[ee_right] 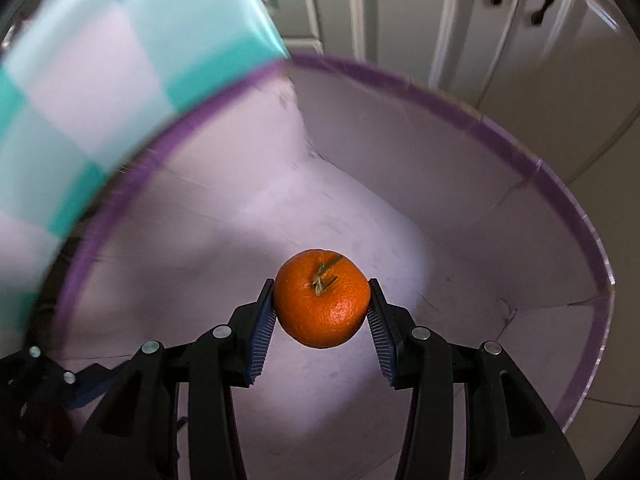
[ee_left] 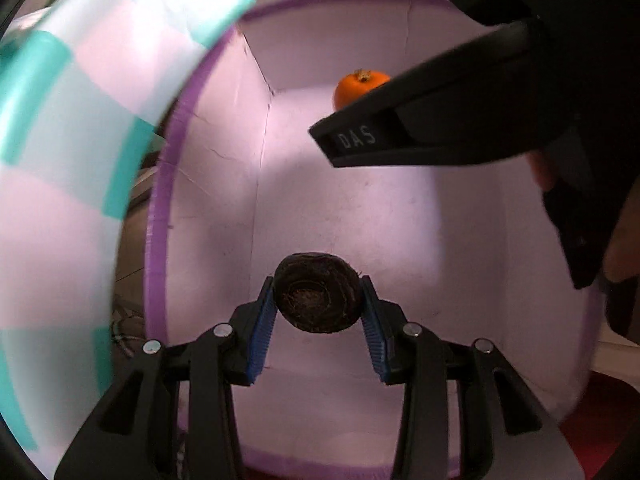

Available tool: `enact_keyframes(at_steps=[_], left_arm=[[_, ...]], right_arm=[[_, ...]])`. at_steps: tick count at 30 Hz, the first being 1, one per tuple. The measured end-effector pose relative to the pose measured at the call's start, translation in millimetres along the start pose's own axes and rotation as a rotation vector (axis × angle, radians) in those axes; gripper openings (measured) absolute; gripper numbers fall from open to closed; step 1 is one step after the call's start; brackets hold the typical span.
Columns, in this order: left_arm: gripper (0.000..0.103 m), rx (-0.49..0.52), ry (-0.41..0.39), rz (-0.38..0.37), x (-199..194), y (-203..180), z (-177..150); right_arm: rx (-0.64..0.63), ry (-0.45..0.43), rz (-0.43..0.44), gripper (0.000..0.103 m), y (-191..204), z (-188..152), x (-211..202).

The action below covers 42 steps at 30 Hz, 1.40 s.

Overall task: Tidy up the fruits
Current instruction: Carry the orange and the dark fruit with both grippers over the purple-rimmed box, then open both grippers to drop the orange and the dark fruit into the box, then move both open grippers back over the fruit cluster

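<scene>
My left gripper (ee_left: 319, 300) is shut on a dark brown round fruit (ee_left: 318, 294) and holds it inside a pale box with a purple rim (ee_left: 158, 216). My right gripper (ee_right: 322, 300) is shut on an orange mandarin (ee_right: 322, 298) with a green stem, held over the same purple-rimmed box (ee_right: 576, 216). In the left wrist view the mandarin (ee_left: 354, 86) shows at the far side, partly hidden behind a finger (ee_left: 400, 128) of the right gripper marked "DAS".
A teal and white checked box (ee_left: 60, 160) stands at the left, touching the purple-rimmed box; it also shows in the right wrist view (ee_right: 80, 92). White cabinet doors (ee_right: 480, 20) with dark handles stand behind. A red surface (ee_left: 600, 412) lies at lower right.
</scene>
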<state>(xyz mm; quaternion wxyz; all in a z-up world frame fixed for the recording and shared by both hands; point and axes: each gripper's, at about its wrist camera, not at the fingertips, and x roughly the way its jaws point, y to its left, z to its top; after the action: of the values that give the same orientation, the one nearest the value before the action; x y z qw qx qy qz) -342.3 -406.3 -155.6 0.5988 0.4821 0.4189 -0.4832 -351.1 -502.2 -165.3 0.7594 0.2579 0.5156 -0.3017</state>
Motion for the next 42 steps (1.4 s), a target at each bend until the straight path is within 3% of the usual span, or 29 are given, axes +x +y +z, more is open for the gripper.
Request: enact_keyframes(at_steps=[6,11,14,16,18,22,25,27,30,33,37,39,42], left_arm=[[0.042,0.011,0.066,-0.003,26.9,7.0,-0.6],[0.042,-0.016,0.066,-0.012,30.1,19.2,-1.6],[0.059,-0.034,0.045,-0.018,28.4,19.4,-1.1],[0.068,-0.043,0.025,-0.017,24.0,25.4,-1.7],[0.078,-0.047,0.0,-0.003,17.0,27.1,-7.6],[0.078,-0.023,-0.126,0.058,-17.8,28.2,-13.3],[0.079,-0.01,-0.351,0.079,-77.4,30.3,-25.1],[0.086,-0.036,-0.496,0.09,-117.4,40.7,-38.3],[0.096,-0.173,-0.678,0.12,-175.2,85.3,-68.6],[0.1,-0.369,-0.737,0.168,-206.3,141.7,-104.3],[0.101,-0.732,-0.725,0.268,-221.4,243.5,-179.9],[0.101,-0.946,-0.687,0.336,-218.1,298.5,-233.1],[0.101,-1.186,-0.614,0.446,-218.7,347.4,-296.8]], right_arm=[[-0.004,0.035,-0.039,0.045,1.4,-0.3,14.7],[-0.006,0.048,-0.059,0.045,-2.2,1.0,20.1],[0.002,0.068,-0.063,0.049,-1.1,1.6,22.3],[0.023,0.059,-0.049,0.069,-4.6,3.7,20.9],[0.039,0.044,-0.029,0.071,-6.1,11.2,22.8],[0.083,0.001,-0.005,0.072,-13.2,14.9,2.1],[0.12,-0.079,0.003,0.073,-22.3,23.0,-29.5],[0.127,-0.155,0.016,0.074,-20.6,28.4,-56.2],[0.074,-0.289,0.069,0.081,2.2,34.7,-102.5],[-0.033,-0.407,0.163,0.086,45.3,31.7,-145.1],[-0.207,-0.474,0.308,0.088,125.1,18.1,-172.5],[-0.302,-0.439,0.363,0.087,171.3,20.4,-173.6],[-0.423,-0.364,0.416,0.087,243.1,17.5,-175.5]])
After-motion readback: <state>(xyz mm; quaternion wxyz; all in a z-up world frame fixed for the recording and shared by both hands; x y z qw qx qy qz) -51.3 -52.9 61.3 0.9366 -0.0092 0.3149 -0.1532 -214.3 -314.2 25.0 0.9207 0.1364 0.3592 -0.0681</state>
